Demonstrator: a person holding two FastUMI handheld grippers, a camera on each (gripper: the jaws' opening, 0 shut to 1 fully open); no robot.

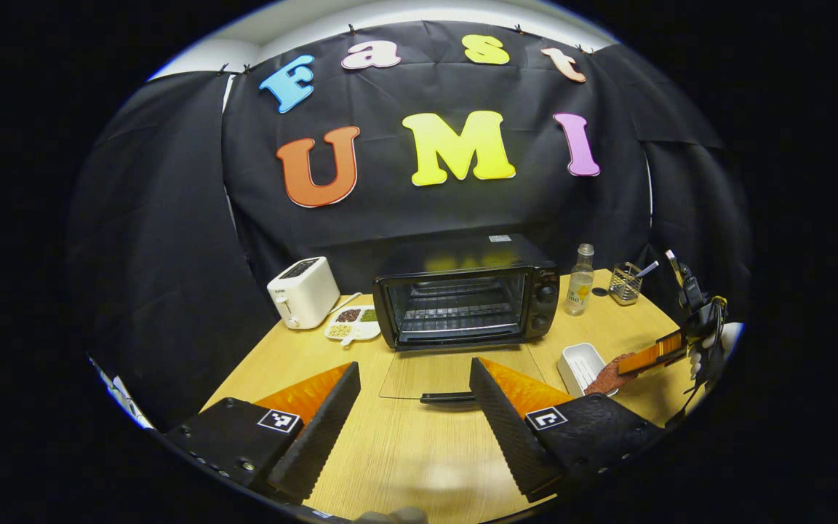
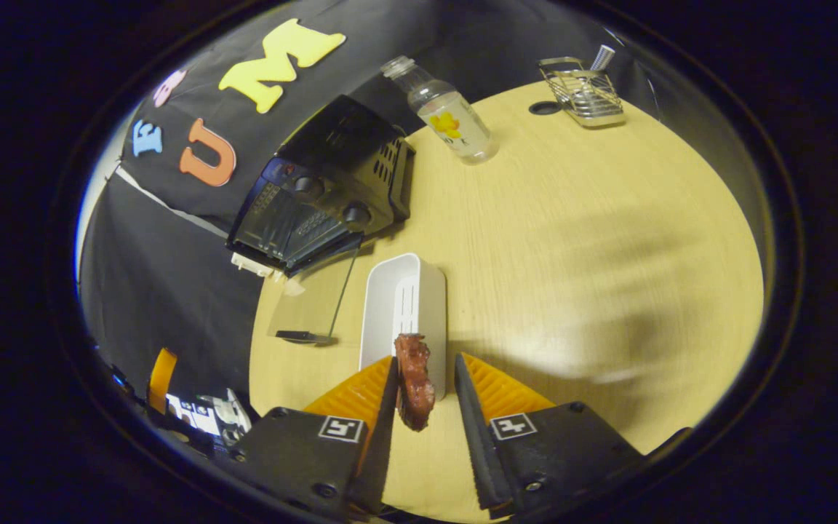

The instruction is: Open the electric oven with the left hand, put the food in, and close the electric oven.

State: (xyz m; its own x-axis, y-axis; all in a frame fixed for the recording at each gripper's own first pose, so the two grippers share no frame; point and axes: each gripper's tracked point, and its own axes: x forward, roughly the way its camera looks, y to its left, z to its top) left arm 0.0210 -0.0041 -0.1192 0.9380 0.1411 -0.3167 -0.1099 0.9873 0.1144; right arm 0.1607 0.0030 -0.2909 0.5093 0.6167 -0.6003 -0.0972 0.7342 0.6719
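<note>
right claw (image 2: 423, 378) tilted over tray (image 2: 404, 291)

Each gripper (image 1: 413, 397) has a black body with screws. Square black-and-white markers sit atop. The fingers (image 2: 479, 422) are ridged.

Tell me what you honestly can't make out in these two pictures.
- Right gripper grip: in the right gripper view the meat touches one finger, with a gap at the other, so a firm hold is unclear.
- White tray: in the left gripper view the meat and right gripper hide its near end.
- Divided dish: its fillings are too small to name.
- Oven: dial markings are too small.
</note>
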